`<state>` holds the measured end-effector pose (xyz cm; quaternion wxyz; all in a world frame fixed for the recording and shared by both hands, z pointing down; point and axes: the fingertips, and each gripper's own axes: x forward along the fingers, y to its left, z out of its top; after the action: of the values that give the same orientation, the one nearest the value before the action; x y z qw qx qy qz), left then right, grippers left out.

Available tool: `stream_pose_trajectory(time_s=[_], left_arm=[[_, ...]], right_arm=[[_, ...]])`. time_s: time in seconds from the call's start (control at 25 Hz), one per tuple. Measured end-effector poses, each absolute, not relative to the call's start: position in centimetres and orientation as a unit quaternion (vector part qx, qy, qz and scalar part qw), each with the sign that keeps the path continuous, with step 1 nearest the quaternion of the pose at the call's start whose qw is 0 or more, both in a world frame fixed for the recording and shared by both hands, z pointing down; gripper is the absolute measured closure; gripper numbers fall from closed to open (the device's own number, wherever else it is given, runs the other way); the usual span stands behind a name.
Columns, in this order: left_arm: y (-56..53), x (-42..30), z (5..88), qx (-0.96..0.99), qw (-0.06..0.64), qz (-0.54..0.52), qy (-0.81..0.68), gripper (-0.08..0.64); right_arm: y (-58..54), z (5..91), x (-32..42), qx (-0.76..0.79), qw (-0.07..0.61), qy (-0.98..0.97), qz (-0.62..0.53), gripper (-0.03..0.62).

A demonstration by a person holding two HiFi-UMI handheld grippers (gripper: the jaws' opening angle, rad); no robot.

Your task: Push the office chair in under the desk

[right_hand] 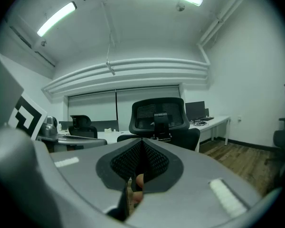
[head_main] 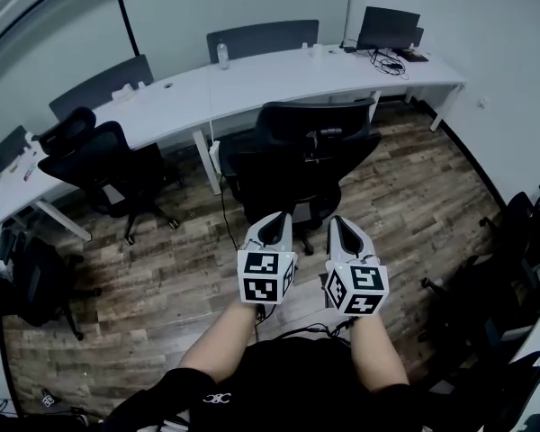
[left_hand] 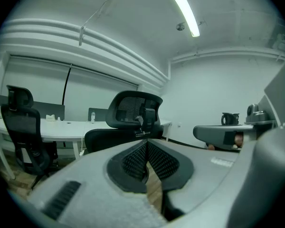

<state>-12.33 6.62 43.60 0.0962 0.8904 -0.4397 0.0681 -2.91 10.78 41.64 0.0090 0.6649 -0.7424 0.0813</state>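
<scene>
Head view: my left gripper (head_main: 272, 221) and right gripper (head_main: 342, 225) side by side, short of the office chair (head_main: 301, 165).
Both forearms reach forward, near parallel, jaws pointing at the chair's back. Each gripper's jaws are pressed together, empty. The office chair stands at the desk (head_main: 252, 84), its seat seemingly not fully under.

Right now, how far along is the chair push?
Done: nothing yet; the office chair stands out on the floor, not tucked under the desk. In hand: left gripper and right gripper, fingers shut and empty, held side by side short of its backrest. Left: reach the backrest and push it in.
</scene>
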Motion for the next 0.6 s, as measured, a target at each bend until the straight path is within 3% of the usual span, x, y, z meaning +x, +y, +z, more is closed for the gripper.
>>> stream_pose_trajectory(time_s=[0.6], left_arm=[[2.1,-9.7,44.0,0.908,0.062,0.08,-0.406,0.551]], right_arm=[[6.2,42.1,-1.0,0.69,0.006,-0.72,0.078,0.571]])
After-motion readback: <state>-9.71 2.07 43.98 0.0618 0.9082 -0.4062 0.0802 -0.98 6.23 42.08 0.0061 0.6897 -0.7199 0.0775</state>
